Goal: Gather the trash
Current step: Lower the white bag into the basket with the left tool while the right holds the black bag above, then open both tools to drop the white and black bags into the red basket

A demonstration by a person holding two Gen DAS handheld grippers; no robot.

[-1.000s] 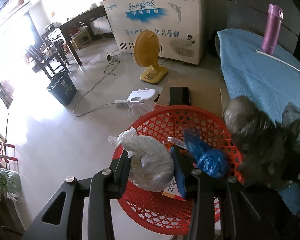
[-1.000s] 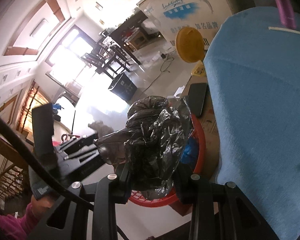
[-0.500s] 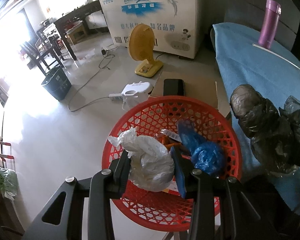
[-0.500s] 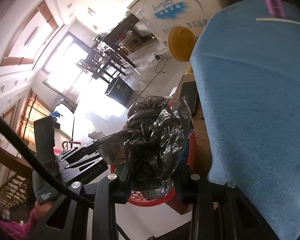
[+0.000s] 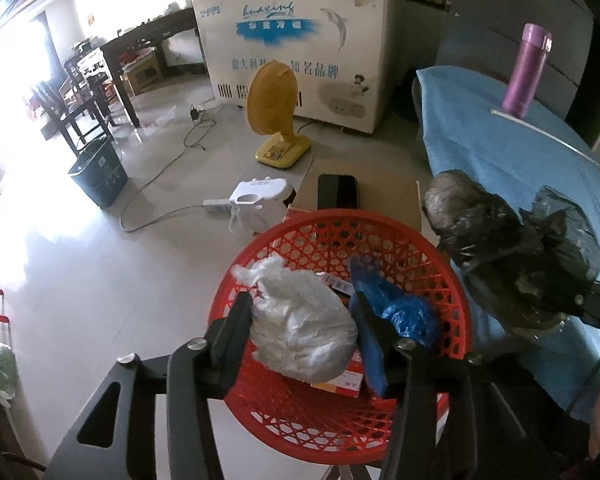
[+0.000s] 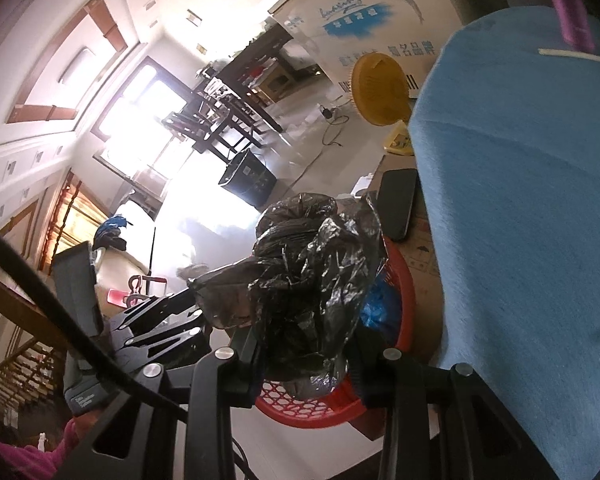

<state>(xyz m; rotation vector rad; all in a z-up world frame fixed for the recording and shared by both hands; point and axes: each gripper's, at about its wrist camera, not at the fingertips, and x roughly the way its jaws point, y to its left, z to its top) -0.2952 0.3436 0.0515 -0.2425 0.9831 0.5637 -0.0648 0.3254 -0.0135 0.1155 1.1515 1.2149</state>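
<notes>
My left gripper (image 5: 304, 320) clamps a white bag (image 5: 300, 328) over the red basket (image 5: 456, 292), while my right gripper (image 6: 304, 354) grips a black bag (image 6: 312, 280) beside it.

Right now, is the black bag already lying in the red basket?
No, the black bag is held in the right gripper, off to the side of the red basket.

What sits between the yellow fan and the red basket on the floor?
In the left wrist view, a black phone on cardboard lies between the fan and basket.
</notes>
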